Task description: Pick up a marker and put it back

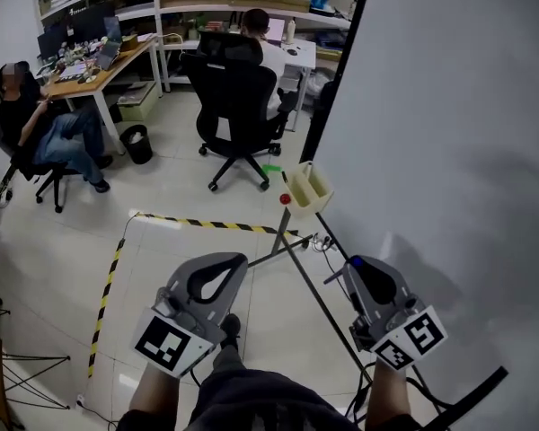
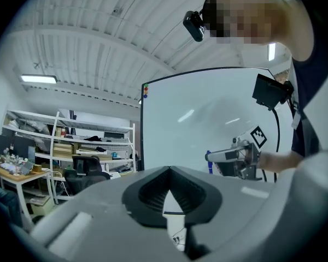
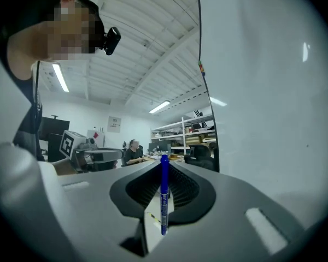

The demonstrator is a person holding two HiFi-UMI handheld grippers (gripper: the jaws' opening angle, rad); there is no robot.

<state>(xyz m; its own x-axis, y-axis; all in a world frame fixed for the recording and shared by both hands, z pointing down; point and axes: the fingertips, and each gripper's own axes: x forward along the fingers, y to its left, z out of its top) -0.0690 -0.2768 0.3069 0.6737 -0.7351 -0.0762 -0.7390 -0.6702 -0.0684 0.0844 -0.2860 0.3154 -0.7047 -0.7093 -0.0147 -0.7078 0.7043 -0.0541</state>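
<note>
Two jaws of the right hand-held gripper (image 3: 164,167) clamp a blue marker (image 3: 164,201), which stands upright between them just beside a whiteboard (image 3: 262,91), while the left hand-held gripper (image 2: 169,169) is carried alongside with its jaws closed together on nothing. From the head view, both are held level above a pale floor (image 1: 63,250), the marker well apart from the beige tray (image 1: 310,189) at the whiteboard's edge ahead, a small red round piece (image 1: 285,199) just beside that tray. One person (image 1: 58,137) sits at a bench (image 1: 90,74) in the background.
</note>
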